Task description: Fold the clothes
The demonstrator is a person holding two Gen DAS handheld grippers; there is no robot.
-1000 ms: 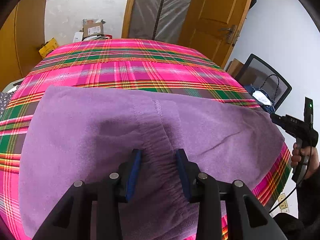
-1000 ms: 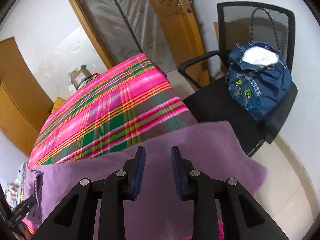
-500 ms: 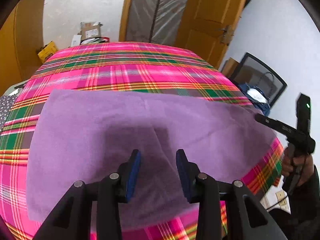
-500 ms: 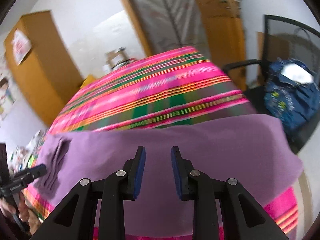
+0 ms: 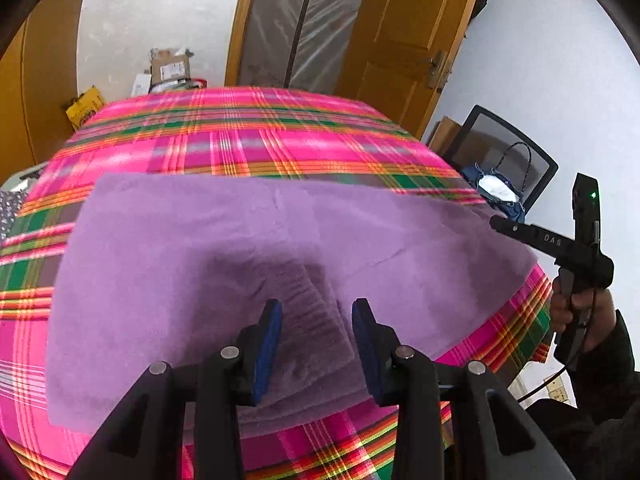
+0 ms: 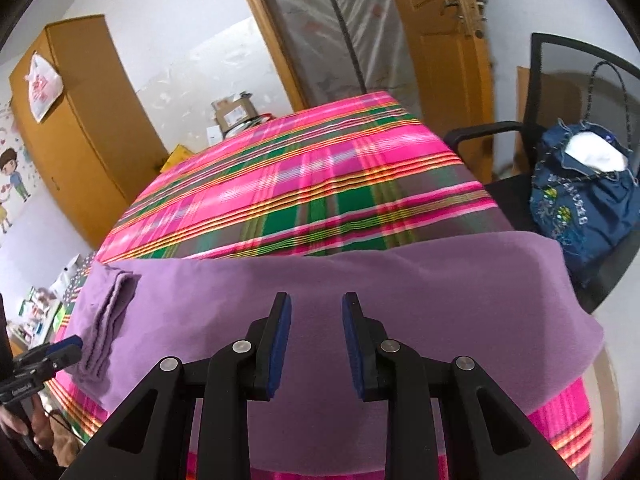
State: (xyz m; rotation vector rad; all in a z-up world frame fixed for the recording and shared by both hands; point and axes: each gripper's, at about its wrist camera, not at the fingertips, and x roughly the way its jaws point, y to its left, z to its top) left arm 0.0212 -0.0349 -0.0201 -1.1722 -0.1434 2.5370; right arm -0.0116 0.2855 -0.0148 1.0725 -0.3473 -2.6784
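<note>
Purple garment (image 5: pixel 248 248) now flatter across plaid cloth (image 5: pixel 256 140) than before.

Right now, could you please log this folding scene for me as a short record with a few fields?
garment: purple garment spread flat, elastic waistband near the left tool
surface: pink plaid cloth covering the table
left tool: open, above the waistband, nothing gripped
right tool: open, over the garment's other end, nothing gripped
nearby: office chair holding a blue bag
background: wooden door
</note>
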